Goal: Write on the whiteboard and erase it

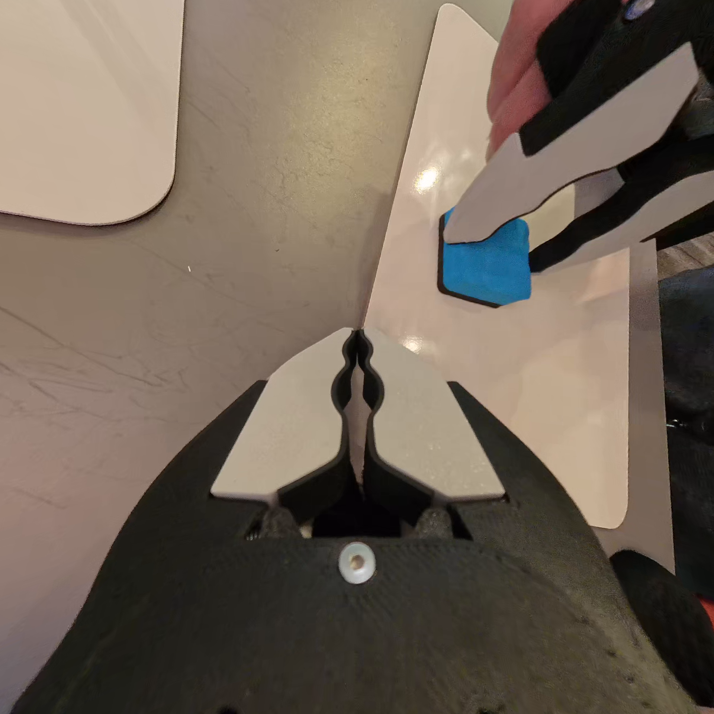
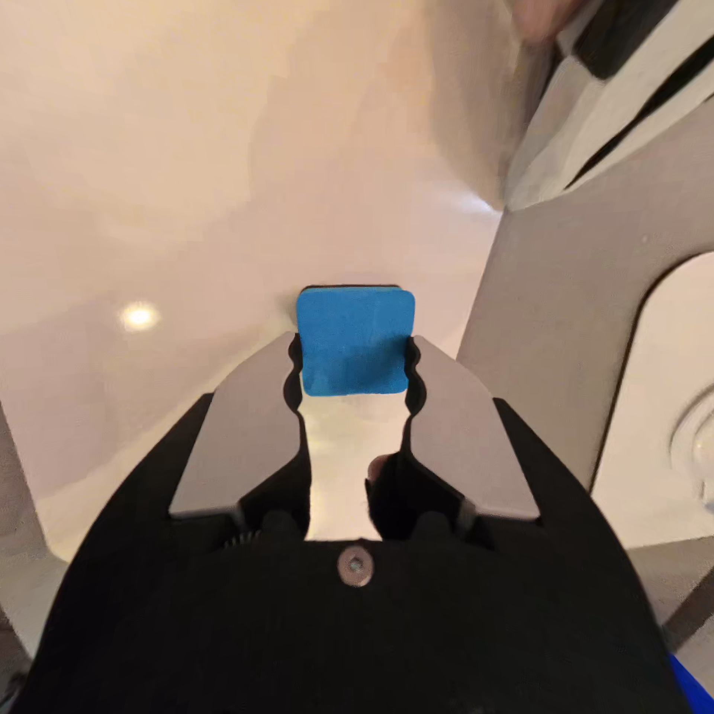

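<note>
While the right gripper point(image 2: 352, 361) clamps the blue eraser point(image 2: 353, 344) flat on the whiteboard point(image 1: 502, 386) for wiping, the closed left gripper point(image 1: 356, 332) pins the whiteboard's edge, probably so it cannot slide.

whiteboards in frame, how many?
2. One whiteboard under the blue eraser, its edge at the left tongs. Second whiteboard far left. Others may be off-frame.

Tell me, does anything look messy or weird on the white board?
Nothing stands out. The whiteboard looks clean, with no marks or smears showing, only glare spots from lights. The right gripper holds the blue eraser flat against it, and the left gripper sits shut at the board's edge. The grey table shows faint scratches.
</note>
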Motion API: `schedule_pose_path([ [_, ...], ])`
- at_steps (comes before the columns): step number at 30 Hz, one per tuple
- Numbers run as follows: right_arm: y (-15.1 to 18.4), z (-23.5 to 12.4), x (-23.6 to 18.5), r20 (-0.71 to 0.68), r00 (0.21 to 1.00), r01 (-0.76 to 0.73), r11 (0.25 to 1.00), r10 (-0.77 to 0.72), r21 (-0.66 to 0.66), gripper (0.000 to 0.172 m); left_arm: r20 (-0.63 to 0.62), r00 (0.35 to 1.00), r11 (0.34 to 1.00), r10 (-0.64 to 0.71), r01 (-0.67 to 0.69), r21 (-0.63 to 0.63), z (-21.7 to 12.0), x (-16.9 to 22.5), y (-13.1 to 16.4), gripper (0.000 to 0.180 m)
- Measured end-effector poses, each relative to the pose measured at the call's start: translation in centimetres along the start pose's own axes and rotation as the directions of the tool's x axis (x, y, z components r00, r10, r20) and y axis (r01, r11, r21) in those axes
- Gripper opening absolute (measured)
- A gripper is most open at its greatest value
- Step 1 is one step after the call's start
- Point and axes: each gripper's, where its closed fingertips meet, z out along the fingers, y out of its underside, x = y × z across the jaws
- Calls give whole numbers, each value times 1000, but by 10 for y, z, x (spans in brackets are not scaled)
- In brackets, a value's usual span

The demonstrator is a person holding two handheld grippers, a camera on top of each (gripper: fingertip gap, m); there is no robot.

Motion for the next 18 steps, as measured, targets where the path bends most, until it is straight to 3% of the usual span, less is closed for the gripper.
schedule_pose_path([
  [2,6,-2,-7,-14,1000,17,1000,-17,7,53,6,1000,1000,6,-6,2,0,0,0,1],
  [3,25,-6,-12,-9,1000,-19,1000,19,-5,53,7,1000,1000,6,-6,1,0,0,0,1],
  [7,138,-30,-45,2,964,-265,962,266,-64,53,2,1000,1000,2,-2,0,0,0,0,1],
  [10,123,-30,-80,3,981,-194,981,194,-4,53,0,1000,1000,-1,1,0,0,0,0,1],
  [12,142,-31,-60,-93,944,-318,948,317,14,53,4,1000,1000,1,-1,1,0,0,0,1],
  [13,155,-34,-63,-75,923,-378,926,378,15,52,7,1000,1000,2,-2,1,0,0,0,1],
  [16,134,-35,-97,47,961,-275,960,273,48,52,4,1000,1000,0,0,0,0,0,0,1],
  [18,143,-38,-88,-23,963,-269,963,270,26,53,4,1000,1000,1,-1,0,0,0,0,1],
])
